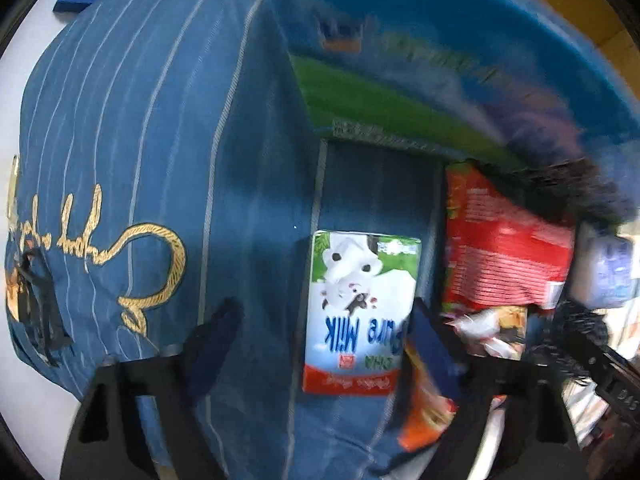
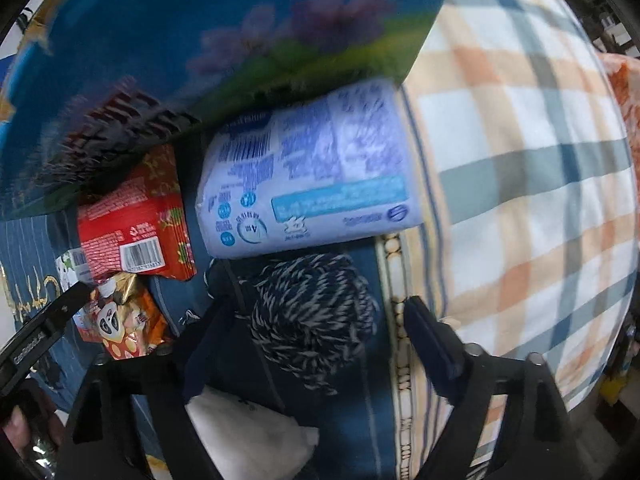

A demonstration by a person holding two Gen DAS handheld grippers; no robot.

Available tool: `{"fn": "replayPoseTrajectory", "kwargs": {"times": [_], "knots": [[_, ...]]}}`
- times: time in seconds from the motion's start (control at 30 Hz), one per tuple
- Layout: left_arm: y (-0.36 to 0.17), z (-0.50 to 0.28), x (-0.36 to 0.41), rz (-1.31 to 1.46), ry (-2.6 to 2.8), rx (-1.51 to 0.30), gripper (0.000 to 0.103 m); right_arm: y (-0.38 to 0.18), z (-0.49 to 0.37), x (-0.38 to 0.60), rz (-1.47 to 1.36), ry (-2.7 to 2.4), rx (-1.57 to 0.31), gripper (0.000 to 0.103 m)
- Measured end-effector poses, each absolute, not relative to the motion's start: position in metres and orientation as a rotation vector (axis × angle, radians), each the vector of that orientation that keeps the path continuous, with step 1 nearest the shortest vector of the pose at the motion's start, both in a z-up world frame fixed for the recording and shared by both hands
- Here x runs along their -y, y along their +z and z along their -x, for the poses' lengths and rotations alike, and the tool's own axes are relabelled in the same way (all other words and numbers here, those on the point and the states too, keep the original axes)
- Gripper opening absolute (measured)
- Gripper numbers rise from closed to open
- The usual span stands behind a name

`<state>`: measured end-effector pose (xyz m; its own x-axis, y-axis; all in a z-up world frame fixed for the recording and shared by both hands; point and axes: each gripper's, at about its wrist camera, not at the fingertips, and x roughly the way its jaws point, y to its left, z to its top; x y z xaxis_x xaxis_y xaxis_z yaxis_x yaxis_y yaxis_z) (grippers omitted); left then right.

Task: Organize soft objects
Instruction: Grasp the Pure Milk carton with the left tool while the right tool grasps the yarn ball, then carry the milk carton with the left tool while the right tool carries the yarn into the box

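Left wrist view: blue pinstriped cushion with gold rope-script embroidery fills the left half, bulging, lying on a white surface; its stripes run from near edge toward far edge. Beside it on blue striped cloth lies a milk carton, flat, long axis running away from the camera, print upside down to the lens. Red snack bag just right of the carton, an orange snack pack crumpled below it. Left gripper has its fingers spread wide, one over the cushion edge, the other beside the carton; carton lies between them, contact not discernible.

Right wrist view: ball of navy-and-white yarn sits between the spread fingers of the right gripper, nearer the left finger; whether it touches, cannot tell. Pale blue tissue pack lies beyond the yarn, long axis crosswise, under a blurred blue flowered bag. Plaid pillow at right.
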<state>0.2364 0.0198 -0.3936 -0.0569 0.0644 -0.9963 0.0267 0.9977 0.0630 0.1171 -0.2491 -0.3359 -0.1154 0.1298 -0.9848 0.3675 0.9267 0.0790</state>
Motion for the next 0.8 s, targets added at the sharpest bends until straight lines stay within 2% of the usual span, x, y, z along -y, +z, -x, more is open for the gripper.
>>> {"fn": "replayPoseTrajectory", "kwargs": {"times": [0.07,0.13,0.2,0.43,0.8], "knots": [[-0.402,-0.234,-0.018,-0.057,0.013,-1.645,0.061,-0.346,-0.115,0.25,-0.399,-0.206,-1.709,0.069],[-0.403,-0.23,-0.013,-0.073,-0.002,-1.629,0.055,-0.355,-0.112,0.25,-0.41,-0.209,-1.73,0.063],[-0.4,-0.225,-0.009,-0.076,-0.015,-1.613,0.044,-0.36,-0.107,0.25,-0.405,-0.219,-1.729,0.059],[-0.386,-0.207,0.003,-0.115,0.008,-1.57,0.043,-0.349,-0.099,0.249,-0.396,-0.215,-1.703,0.053],[-0.318,-0.144,-0.014,0.002,0.054,-1.504,0.043,-0.267,-0.053,0.274,-0.405,-0.124,-1.583,0.052]]}}
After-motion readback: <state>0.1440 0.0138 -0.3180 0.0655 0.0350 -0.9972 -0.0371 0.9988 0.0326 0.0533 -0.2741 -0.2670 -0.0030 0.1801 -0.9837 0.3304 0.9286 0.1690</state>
